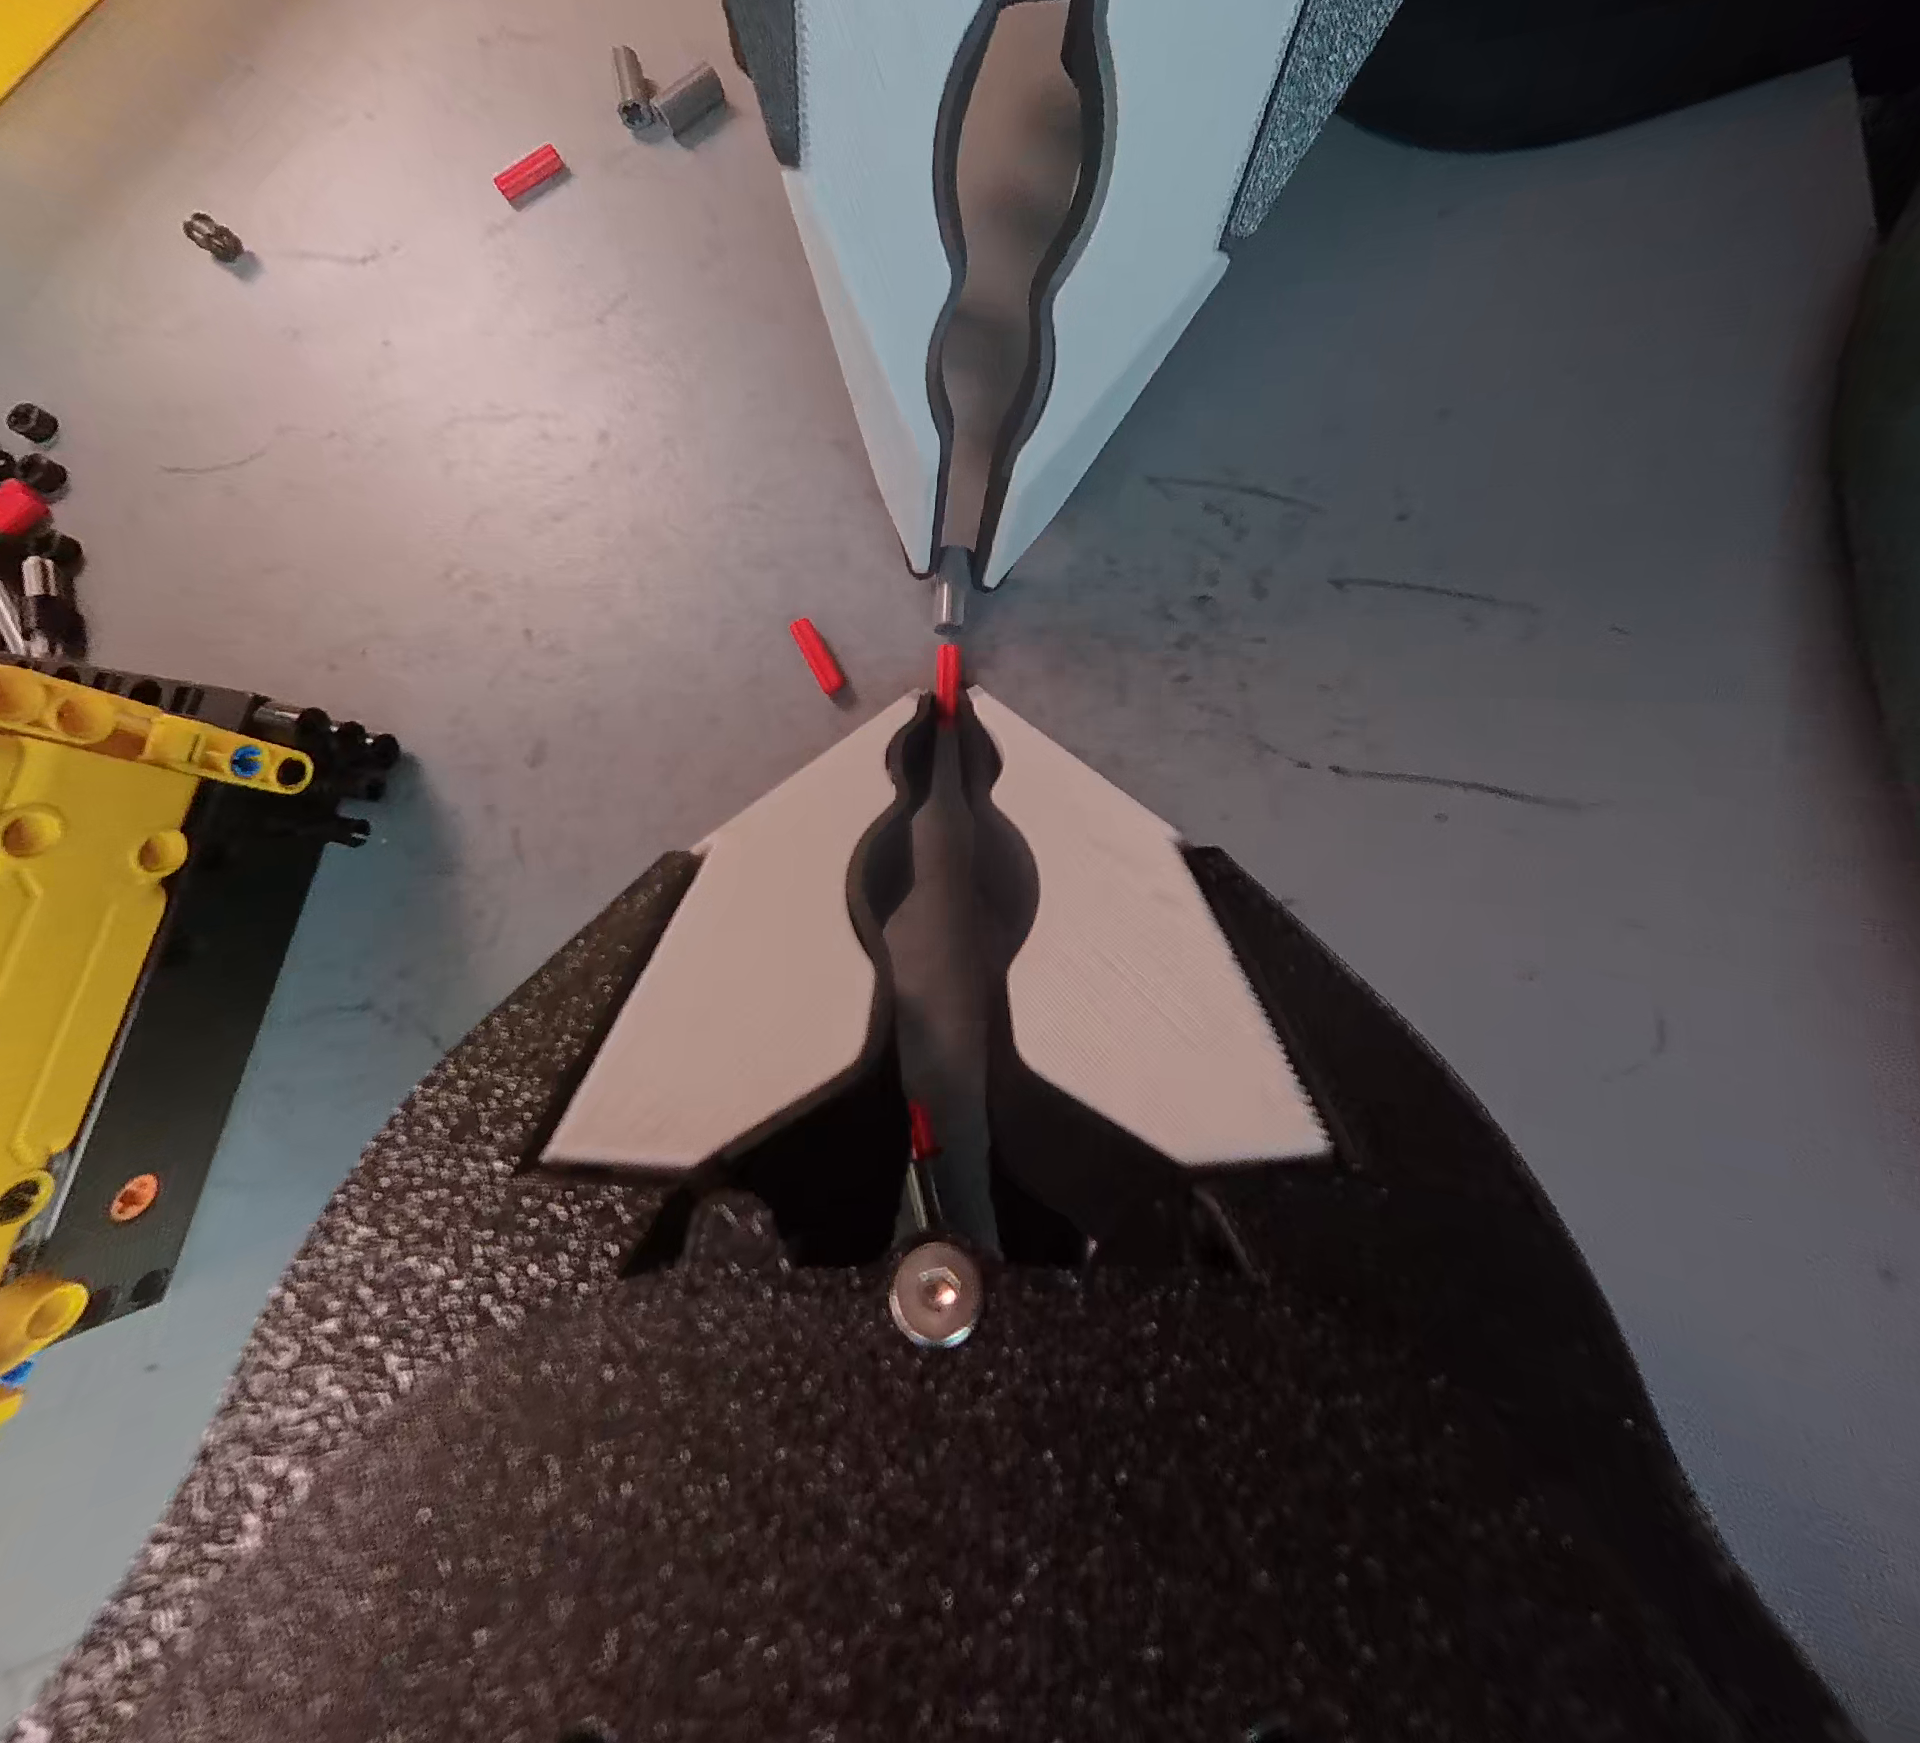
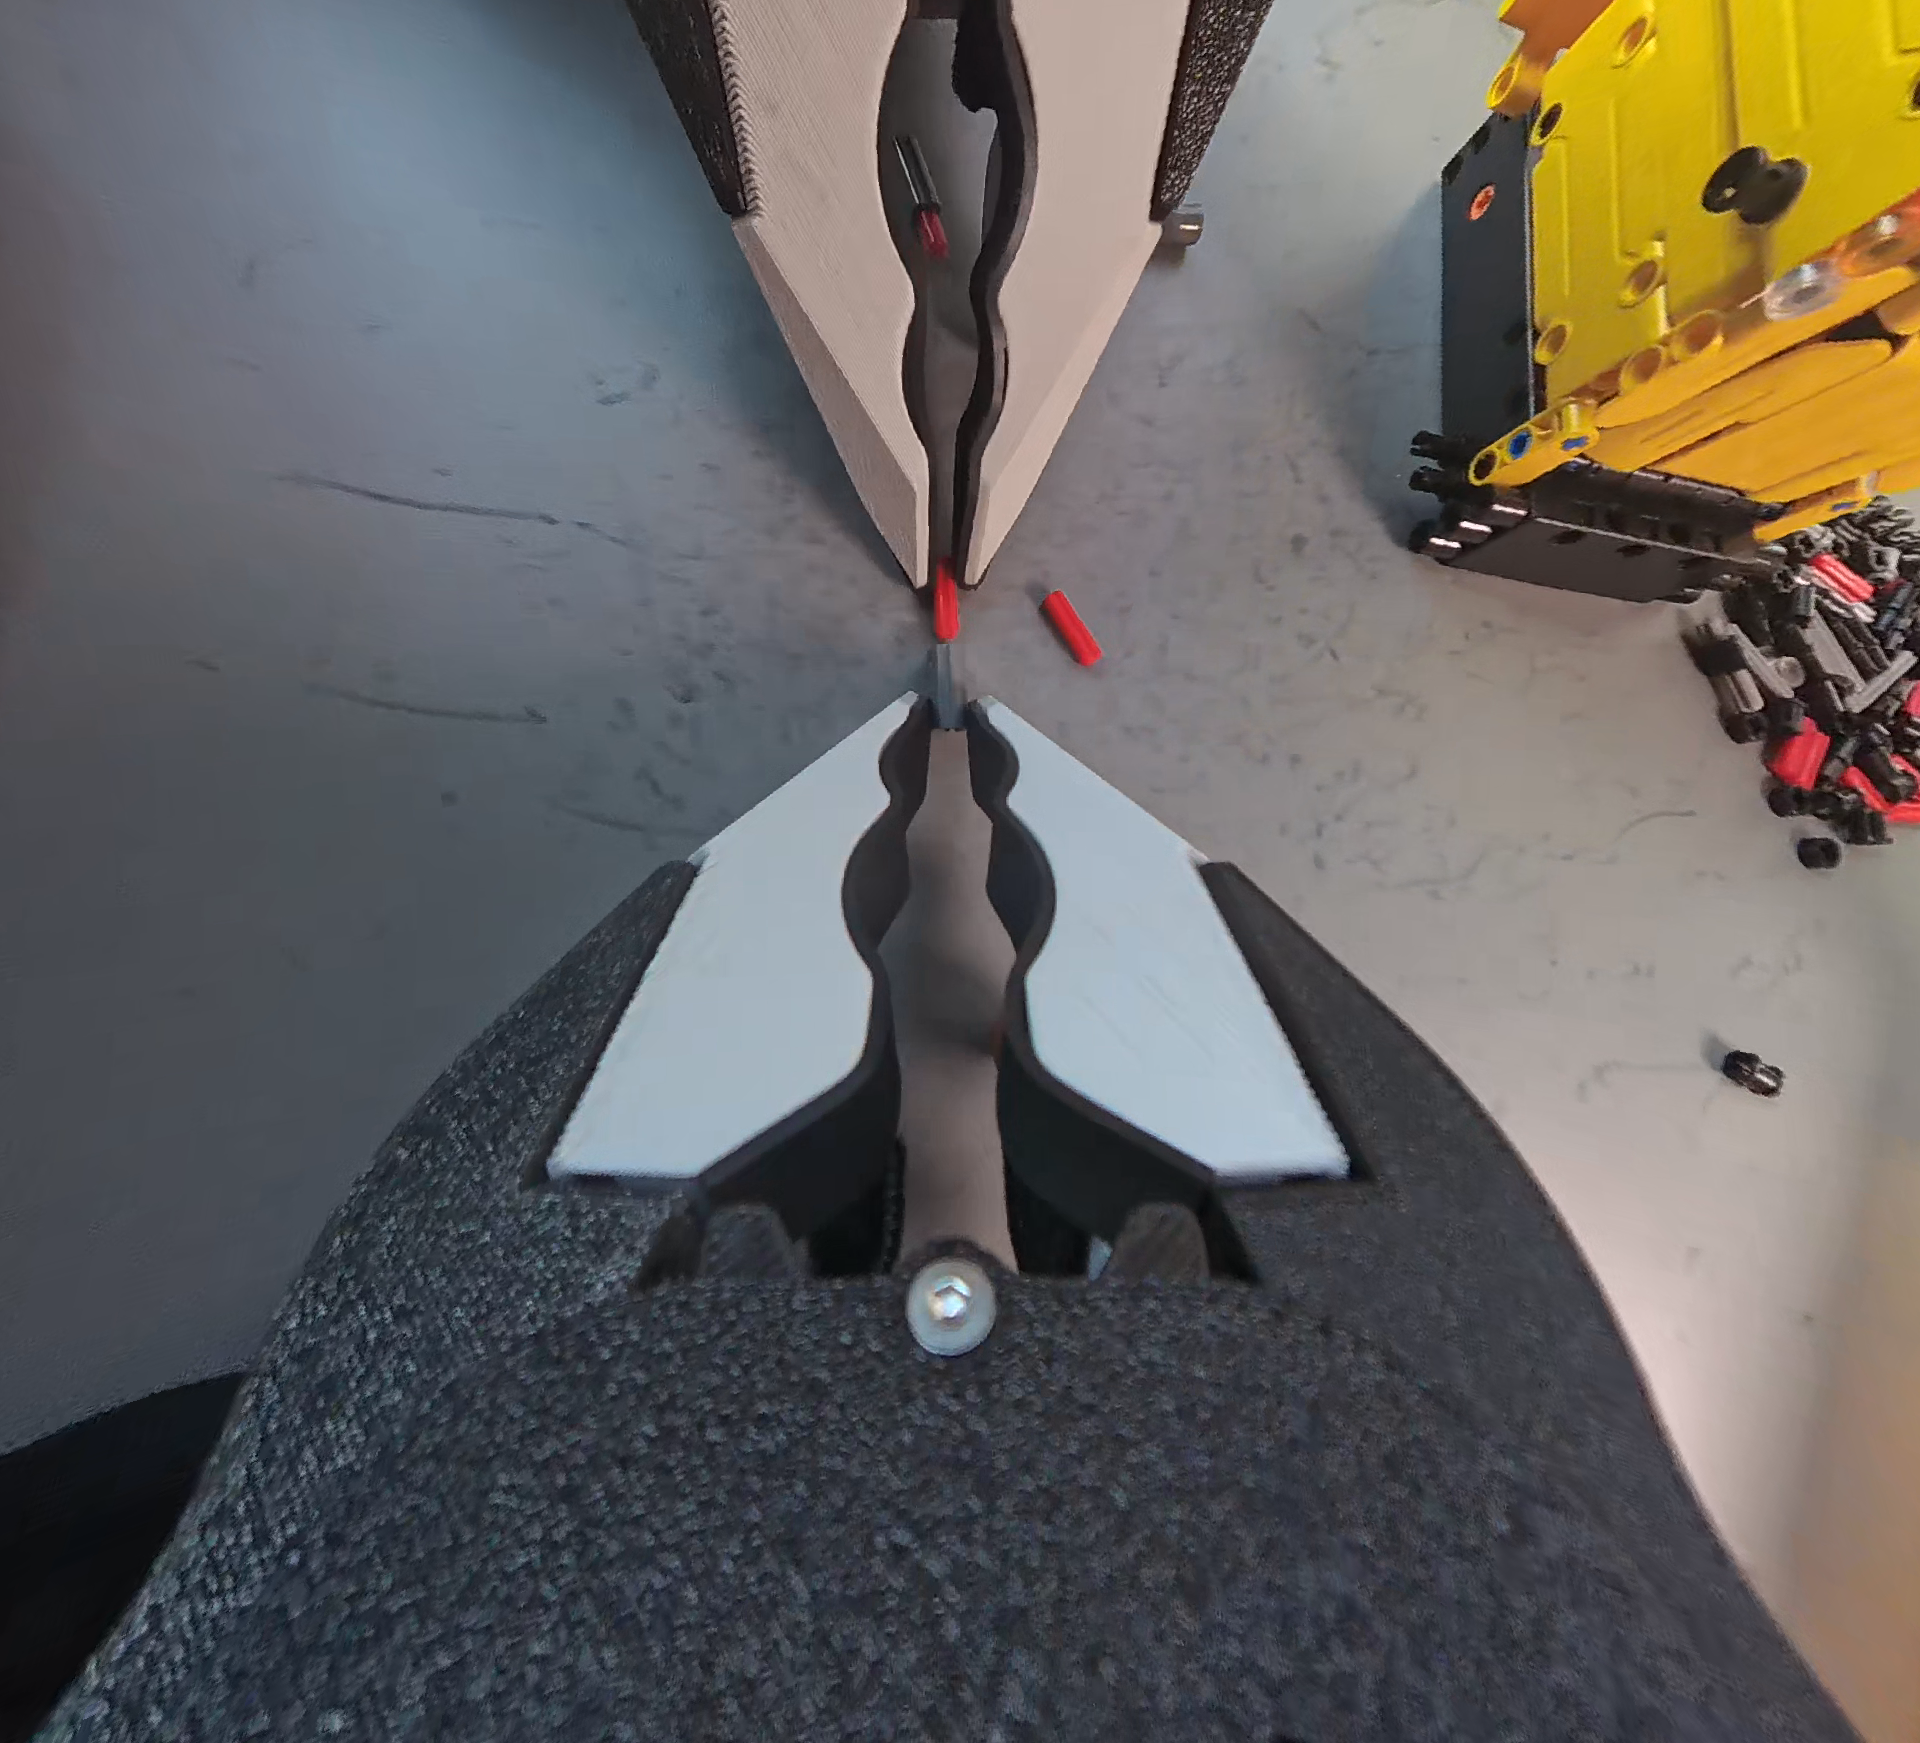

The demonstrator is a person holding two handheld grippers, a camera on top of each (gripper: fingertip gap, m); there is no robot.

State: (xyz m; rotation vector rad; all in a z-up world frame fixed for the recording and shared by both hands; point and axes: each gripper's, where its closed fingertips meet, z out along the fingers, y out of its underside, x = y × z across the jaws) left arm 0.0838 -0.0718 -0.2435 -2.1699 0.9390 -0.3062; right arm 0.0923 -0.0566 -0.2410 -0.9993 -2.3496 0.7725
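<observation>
We see a grey table first, with a big yellow and black brick model at its edge and a heap of small black and red pins beside it. Our left tongs are clamped on a little red pin. Our right tongs are clamped on a little grey pin. The two pins point tip to tip — very near, with a small gap. One more red pin lies on the table just beside them.

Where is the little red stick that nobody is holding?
The loose red stick lies flat on the grey table, just left of where the two claw tips meet in the left wrist view.
</observation>
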